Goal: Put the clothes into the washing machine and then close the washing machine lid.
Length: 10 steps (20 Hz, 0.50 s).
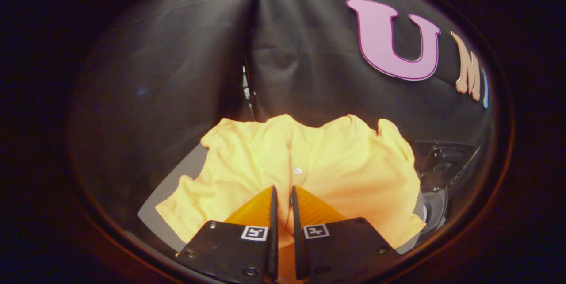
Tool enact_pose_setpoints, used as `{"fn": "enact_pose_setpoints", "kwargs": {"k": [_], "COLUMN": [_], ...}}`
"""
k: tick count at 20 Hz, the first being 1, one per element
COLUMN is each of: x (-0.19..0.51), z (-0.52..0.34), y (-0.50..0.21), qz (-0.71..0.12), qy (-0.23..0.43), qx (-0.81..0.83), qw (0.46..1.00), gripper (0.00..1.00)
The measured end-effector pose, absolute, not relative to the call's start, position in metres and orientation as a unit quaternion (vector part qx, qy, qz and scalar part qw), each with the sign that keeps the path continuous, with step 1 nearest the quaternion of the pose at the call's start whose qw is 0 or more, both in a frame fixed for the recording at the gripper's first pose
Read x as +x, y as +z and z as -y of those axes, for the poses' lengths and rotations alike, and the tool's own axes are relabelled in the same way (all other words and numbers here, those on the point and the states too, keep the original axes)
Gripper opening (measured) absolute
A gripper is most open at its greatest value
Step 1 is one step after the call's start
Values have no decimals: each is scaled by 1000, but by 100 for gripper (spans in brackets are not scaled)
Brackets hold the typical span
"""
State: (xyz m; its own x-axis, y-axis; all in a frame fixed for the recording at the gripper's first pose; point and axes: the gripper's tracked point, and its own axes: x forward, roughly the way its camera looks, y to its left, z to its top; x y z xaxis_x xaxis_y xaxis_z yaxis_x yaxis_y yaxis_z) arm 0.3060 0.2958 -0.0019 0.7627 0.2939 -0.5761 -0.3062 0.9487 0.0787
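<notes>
- We see the gripper with its fingers drawn close, a fold of the crumpled yellow button-front cotton shirt pinched between them
- The shirt hangs bunched ahead of the fingers, spread over a grey flat surface
- Risk, as we judge it: only a thin fold is held, so the cloth may slip out, or trailing sleeves may snag on the rim
- Beyond the shirt's right side sits a dark machine body with a round opening, likely the washing machine; we cannot tell what it holds
</notes>
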Motion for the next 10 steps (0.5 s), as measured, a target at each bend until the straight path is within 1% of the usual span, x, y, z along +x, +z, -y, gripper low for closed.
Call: {"fn": "enact_pose_setpoints", "kwargs": {"k": [1, 5, 10], "x": [302, 291, 279], "z": [-290, -284, -240], "y": [1, 33, 95], "qz": [-298, -237, -176], "qy": [170, 207, 187], "qx": [-23, -34, -66], "qw": [939, 949, 964], "gripper": [11, 6, 5]}}
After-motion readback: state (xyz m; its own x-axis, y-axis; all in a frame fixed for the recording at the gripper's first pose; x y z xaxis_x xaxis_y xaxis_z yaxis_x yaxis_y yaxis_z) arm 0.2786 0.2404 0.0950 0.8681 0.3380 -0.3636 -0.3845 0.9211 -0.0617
